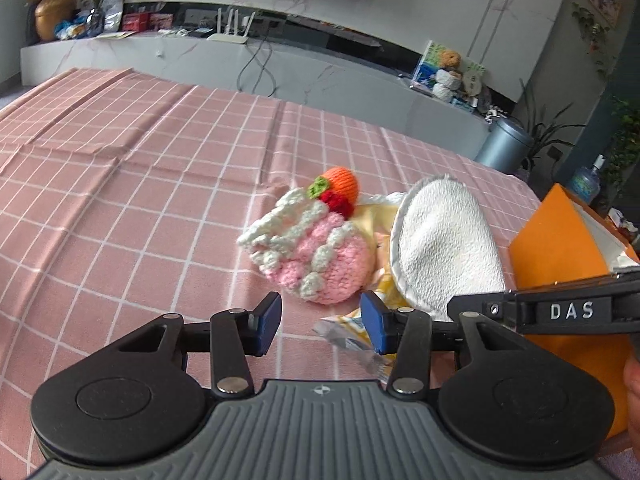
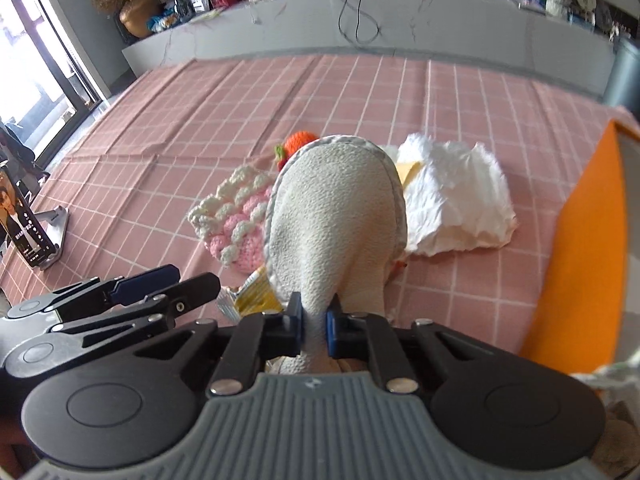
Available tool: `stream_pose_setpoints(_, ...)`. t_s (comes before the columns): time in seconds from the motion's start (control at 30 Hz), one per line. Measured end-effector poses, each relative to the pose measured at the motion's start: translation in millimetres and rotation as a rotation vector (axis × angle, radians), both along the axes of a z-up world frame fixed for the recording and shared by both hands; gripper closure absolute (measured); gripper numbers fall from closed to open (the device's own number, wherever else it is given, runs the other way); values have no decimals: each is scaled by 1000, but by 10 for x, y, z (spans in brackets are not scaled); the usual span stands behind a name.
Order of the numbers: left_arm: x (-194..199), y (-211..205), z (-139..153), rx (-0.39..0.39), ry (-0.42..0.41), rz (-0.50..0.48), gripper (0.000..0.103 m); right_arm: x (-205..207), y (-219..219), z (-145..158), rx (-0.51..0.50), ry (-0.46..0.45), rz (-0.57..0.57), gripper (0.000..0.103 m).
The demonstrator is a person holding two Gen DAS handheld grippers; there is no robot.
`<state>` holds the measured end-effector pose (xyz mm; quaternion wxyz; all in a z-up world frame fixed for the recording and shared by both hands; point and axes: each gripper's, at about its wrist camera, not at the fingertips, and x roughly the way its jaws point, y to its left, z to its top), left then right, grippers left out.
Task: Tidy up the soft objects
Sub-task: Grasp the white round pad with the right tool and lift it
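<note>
The right tongs (image 2: 313, 326) pinch the soft, light white pad (image 2: 336, 216) at its edge; the left tongs (image 1: 320, 322) stand open, empty.

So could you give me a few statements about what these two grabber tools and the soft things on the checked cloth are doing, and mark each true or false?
1. The right gripper is clamped on the white terry pad. True.
2. The left gripper squeezes the pink crocheted cake. False: its jaws are open, just short of the cake.
3. A crocheted orange strawberry tops the cake. True.
4. The tablecloth is plain blue. False: pink with white grid lines.
5. The orange box sits left of the toys. False: it stands at the right.
</note>
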<state>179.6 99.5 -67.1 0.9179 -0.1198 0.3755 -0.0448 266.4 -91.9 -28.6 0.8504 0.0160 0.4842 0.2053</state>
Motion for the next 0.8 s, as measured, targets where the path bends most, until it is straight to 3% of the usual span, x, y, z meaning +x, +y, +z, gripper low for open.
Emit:
stream_pose_setpoints(0.17, -19, -116, 79, 7, -37, -107, 31, -95, -216, 203, 1, -70, -34, 94)
stream_pose_setpoints(0.27, -20, -279, 85, 97, -66, -201, 20, -139, -318, 241, -23, -105, -61, 94)
stream_pose_setpoints(0.33, -23, -385, 71, 157, -85, -261, 19, -159, -385, 236, -28, -107, -73, 94)
stream_pose_setpoints(0.53, 44, -603, -58, 228, -90, -388, 17, -169, -456, 164, -41, -105, -94, 94)
stream_pose_setpoints(0.7, 169, -766, -166, 317, -66, -396, 17, -146, -446, 110, -28, -94, -94, 94)
stream_pose_setpoints(0.8, 254, -824, -214, 340, -47, -405, 26, -130, -452, 81, -17, -83, -98, 94)
